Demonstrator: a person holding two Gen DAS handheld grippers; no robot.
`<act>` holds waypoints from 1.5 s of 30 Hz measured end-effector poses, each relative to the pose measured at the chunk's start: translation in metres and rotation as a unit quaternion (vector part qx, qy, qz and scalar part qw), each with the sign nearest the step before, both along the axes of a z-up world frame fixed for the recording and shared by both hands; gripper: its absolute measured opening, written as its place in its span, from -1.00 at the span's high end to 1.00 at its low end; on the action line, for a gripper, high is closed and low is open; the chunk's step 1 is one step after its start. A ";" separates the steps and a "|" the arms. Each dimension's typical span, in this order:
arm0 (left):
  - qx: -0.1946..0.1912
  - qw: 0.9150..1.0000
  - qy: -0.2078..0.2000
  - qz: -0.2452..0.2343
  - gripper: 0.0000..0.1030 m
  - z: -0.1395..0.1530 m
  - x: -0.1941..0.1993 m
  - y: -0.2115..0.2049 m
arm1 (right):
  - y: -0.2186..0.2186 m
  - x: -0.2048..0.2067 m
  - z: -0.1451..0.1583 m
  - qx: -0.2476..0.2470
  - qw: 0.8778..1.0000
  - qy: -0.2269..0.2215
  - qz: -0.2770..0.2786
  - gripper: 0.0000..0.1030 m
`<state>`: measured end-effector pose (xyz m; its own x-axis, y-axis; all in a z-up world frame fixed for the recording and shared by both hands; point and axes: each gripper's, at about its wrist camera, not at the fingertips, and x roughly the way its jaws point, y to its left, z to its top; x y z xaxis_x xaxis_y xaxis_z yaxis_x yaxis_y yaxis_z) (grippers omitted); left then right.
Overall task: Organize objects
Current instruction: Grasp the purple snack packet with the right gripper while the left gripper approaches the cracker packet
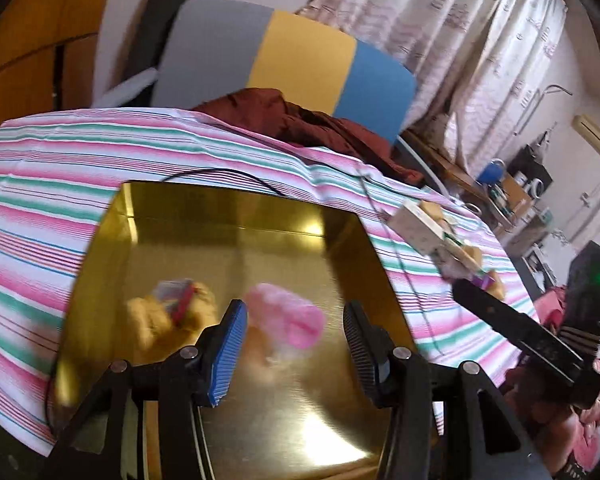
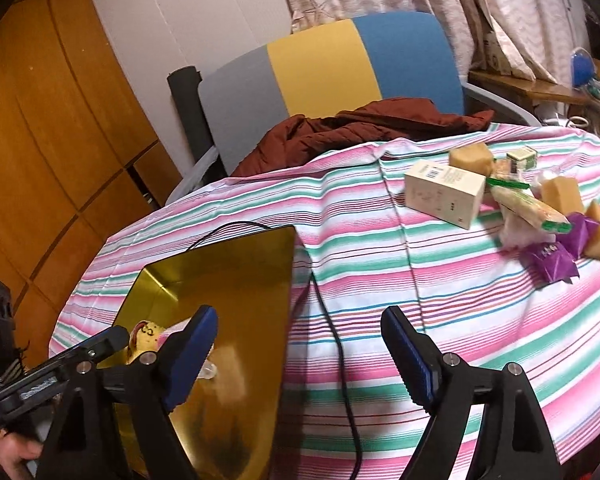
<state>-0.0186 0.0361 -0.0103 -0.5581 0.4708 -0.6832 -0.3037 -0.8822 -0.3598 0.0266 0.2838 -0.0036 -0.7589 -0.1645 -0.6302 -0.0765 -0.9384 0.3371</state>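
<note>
A: Sorting is only partly done, I'd say. The gold tin (image 1: 236, 248) on the striped bench (image 2: 380, 280) holds a yellow toy (image 1: 160, 316) and a pink fluffy thing (image 1: 288, 316).

B: And the rest?

A: A white box (image 2: 440, 196), tan blocks (image 2: 470, 158) and a purple wrapper (image 2: 552, 260) lie loose, well apart from the tin.

B: Fingers?

A: Left gripper (image 1: 294, 352) and right gripper (image 2: 300, 360) both gape, holding nothing.
</note>
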 end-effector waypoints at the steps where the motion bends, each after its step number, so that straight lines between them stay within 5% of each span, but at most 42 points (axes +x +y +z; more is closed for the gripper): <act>1: -0.003 1.000 0.001 -0.006 0.02 0.001 0.001 0.006 | 0.003 0.001 -0.001 -0.001 1.000 0.000 -0.003 -0.64; 15: -0.016 0.998 0.023 -0.059 0.01 0.010 0.006 0.063 | 0.061 0.009 -0.011 0.007 0.999 -0.006 -0.051 -0.67; 23: -0.026 0.995 0.015 -0.097 0.01 0.009 0.007 0.095 | 0.141 0.001 0.007 0.043 0.990 0.013 -0.131 -0.67; 30: -0.030 0.993 0.012 -0.114 0.01 0.007 0.014 0.111 | 0.200 -0.038 0.001 0.068 0.987 -0.013 -0.145 -0.66; 36: -0.035 0.992 0.005 -0.119 0.01 0.004 0.016 0.116 | 0.222 -0.072 -0.031 0.059 0.986 -0.077 -0.132 -0.41; 38: -0.036 0.992 0.004 -0.120 0.01 0.003 0.016 0.116 | 0.220 -0.074 -0.041 0.057 0.987 -0.085 -0.124 -0.18; 45: -0.039 0.991 -0.004 -0.125 0.01 -0.001 0.011 0.126 | 0.169 -0.041 -0.044 0.045 0.996 -0.039 -0.070 -0.02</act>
